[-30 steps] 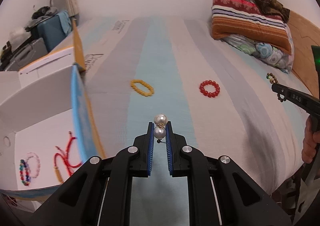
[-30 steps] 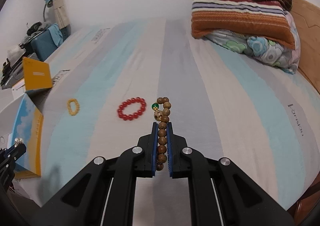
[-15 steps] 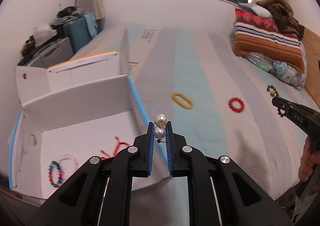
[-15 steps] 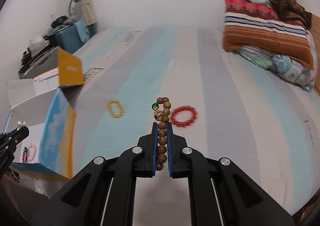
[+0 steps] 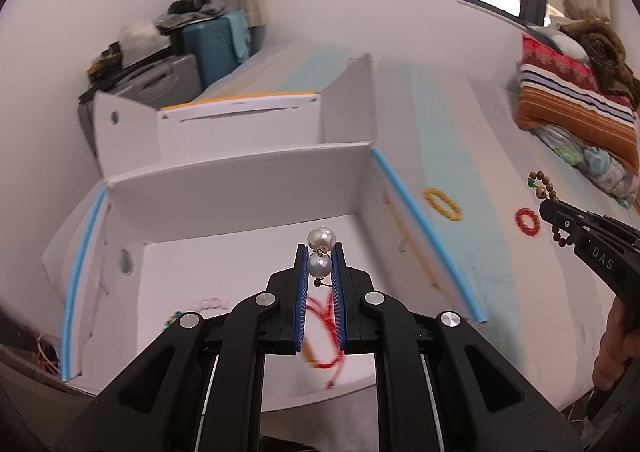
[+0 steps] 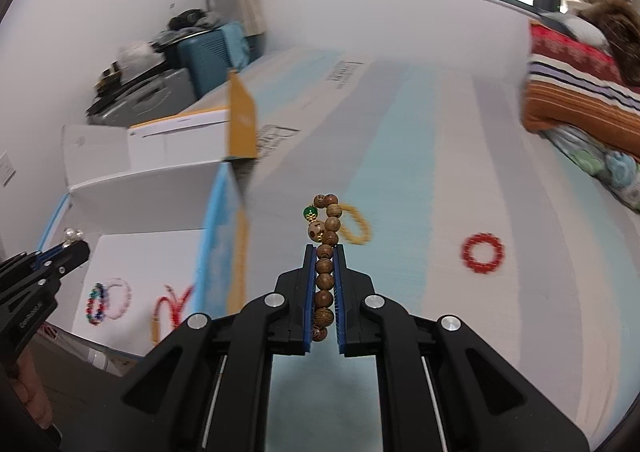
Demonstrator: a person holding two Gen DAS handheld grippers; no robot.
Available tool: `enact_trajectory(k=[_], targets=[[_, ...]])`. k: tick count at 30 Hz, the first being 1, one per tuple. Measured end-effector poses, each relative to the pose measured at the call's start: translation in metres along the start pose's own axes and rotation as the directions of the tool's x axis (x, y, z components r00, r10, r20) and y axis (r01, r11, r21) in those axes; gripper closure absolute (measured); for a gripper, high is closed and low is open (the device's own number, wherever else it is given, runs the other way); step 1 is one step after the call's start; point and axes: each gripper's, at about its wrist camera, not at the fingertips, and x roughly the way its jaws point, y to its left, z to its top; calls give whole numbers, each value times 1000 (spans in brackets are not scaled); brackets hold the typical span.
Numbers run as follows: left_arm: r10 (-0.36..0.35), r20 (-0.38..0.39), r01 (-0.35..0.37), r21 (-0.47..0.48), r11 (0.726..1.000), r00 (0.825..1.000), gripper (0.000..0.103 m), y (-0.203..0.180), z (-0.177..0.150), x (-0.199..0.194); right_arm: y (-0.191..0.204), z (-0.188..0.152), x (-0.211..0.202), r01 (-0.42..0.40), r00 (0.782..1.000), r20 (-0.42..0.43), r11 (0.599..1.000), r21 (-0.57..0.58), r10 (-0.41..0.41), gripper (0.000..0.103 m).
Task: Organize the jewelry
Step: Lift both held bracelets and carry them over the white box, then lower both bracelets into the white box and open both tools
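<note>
Bed [image 6: 420, 139] w/ striped sheet: pearl piece [image 5: 320, 252] is sitting pinched in left gripper [image 5: 320, 264] over box [image 5: 240, 187]; right gripper [image 6: 324, 272] is clamping wood beads [image 6: 325, 252]. Approx three pieces are boxed; yellow ring [image 5: 443, 203], red ring [image 5: 526, 220] are waiting.

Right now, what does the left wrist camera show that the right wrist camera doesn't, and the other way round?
Only the left wrist view shows the person's right hand and how the left gripper pinches the double-pearl earring above the white cardboard box.

Only the right wrist view shows the right gripper clamping the brown wooden bead bracelet along its length, and the multicoloured bead bracelet plainly.

Both show the red cord bracelet in the box, plus the yellow bead ring and red bead ring on the striped bed.
</note>
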Motion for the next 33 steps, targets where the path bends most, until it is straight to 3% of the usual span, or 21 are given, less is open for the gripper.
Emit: enact_trajectory(k=[8,17,33], targets=[[58,-27,-59,-51,997,998,92,51,-11,2,71,3,8,-69,998,-4,994,-80,69,96],[94,-73,-100,-90,991,993,92,89,-25,16,132,-8,32,-130,990,-64,982,-139,122,96],[80,-115,-94,-121,988,990,91,108,-32,38,158,-18,64,-145,983,-133,976,-163,124,93]])
